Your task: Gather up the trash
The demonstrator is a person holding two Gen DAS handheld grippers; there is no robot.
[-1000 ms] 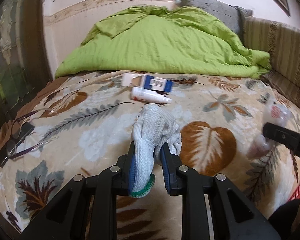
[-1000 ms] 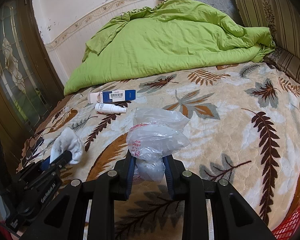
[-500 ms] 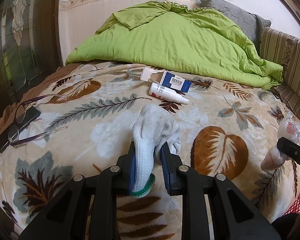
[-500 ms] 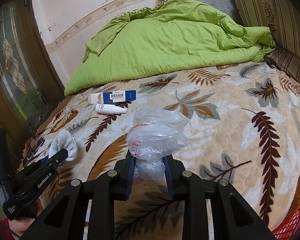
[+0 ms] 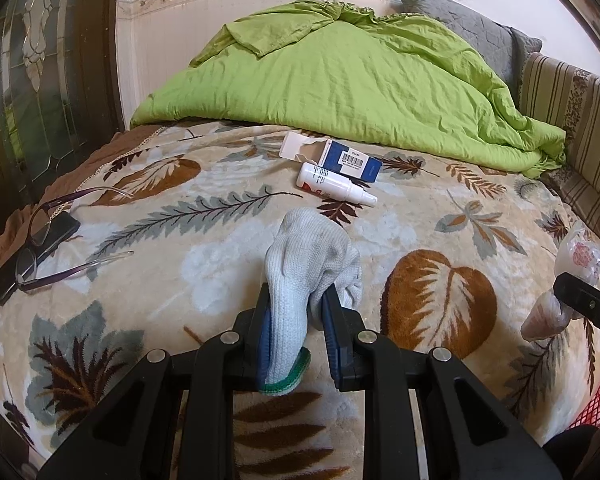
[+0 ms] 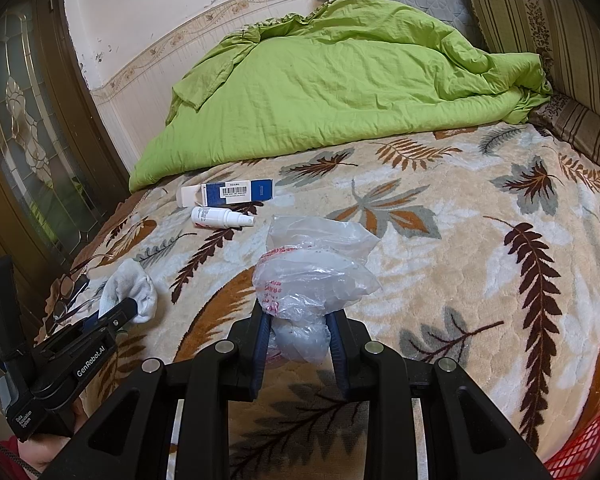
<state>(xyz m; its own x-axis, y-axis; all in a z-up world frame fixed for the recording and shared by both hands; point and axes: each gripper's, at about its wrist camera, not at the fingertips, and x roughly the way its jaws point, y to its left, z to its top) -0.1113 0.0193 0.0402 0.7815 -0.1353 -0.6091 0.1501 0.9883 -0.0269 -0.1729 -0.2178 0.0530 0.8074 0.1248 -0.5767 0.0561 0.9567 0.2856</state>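
My left gripper [image 5: 296, 300] is shut on a pale knitted glove [image 5: 308, 256] with a green cuff, held just above the leaf-patterned blanket [image 5: 220, 240]. From the right wrist view the same glove [image 6: 130, 290] sticks out of the left gripper [image 6: 116, 314] at the lower left. My right gripper [image 6: 298, 320] is shut on a crumpled clear plastic bag [image 6: 312, 268] with red print. That bag [image 5: 580, 256] also shows at the right edge of the left wrist view. A white spray bottle [image 5: 334, 188] and an open blue-and-white carton [image 5: 332, 156] lie further back on the blanket.
A bunched green duvet [image 5: 340, 80] covers the back of the bed. Glasses [image 5: 40, 236] rest on a dark phone [image 5: 32, 256] at the left edge. A red mesh basket [image 6: 580, 452] sits at the lower right corner. A striped cushion [image 6: 540, 32] lines the right side.
The left gripper has swung to the left with the glove in it, so the bottle and carton now sit more to its right. The right gripper and its bag have stayed put.
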